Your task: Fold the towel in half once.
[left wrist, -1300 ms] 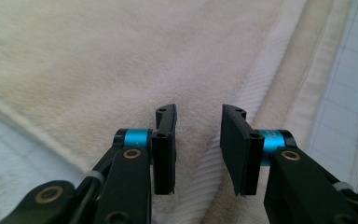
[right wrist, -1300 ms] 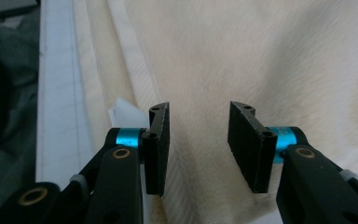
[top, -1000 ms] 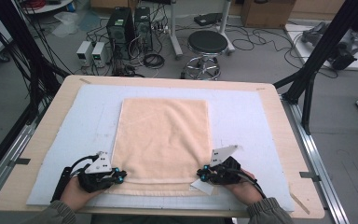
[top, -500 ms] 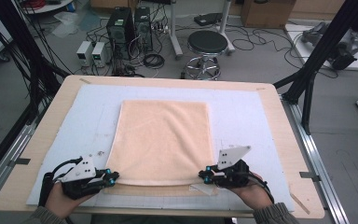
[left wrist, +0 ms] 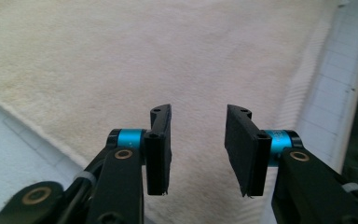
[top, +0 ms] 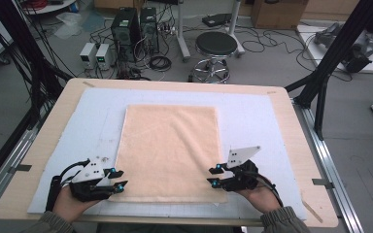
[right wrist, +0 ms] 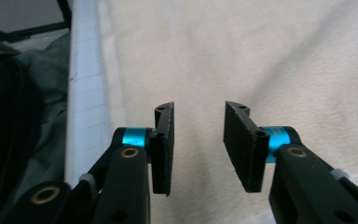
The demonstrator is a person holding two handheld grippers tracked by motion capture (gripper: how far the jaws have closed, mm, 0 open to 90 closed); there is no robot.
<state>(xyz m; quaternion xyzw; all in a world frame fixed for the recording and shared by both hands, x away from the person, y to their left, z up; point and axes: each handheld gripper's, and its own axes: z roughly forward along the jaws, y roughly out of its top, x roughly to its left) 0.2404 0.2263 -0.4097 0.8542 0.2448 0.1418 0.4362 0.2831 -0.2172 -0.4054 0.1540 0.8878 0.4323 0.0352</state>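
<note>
No legible writing. Peach terry towel [top: 169, 148], rectangular, flat on white gridded mat [top: 252, 116]. Left gripper [top: 119, 179] & right gripper [top: 214, 175]: jaws just opened, nothing between.

- Readable text, labels, brands, numbers, signs: none legible in any view.
- Two small pale boxes [top: 96, 55] on the floor beyond the table: front panels too small and blurred to read.
- Two dark tower units [top: 135, 26] beside them: no legible marking.
- Cardboard box [top: 277, 12] at the far edge of the floor: no print can be made out.
- White mat [top: 252, 121] on the table: faint grid lines, no figures or lettering.
</note>
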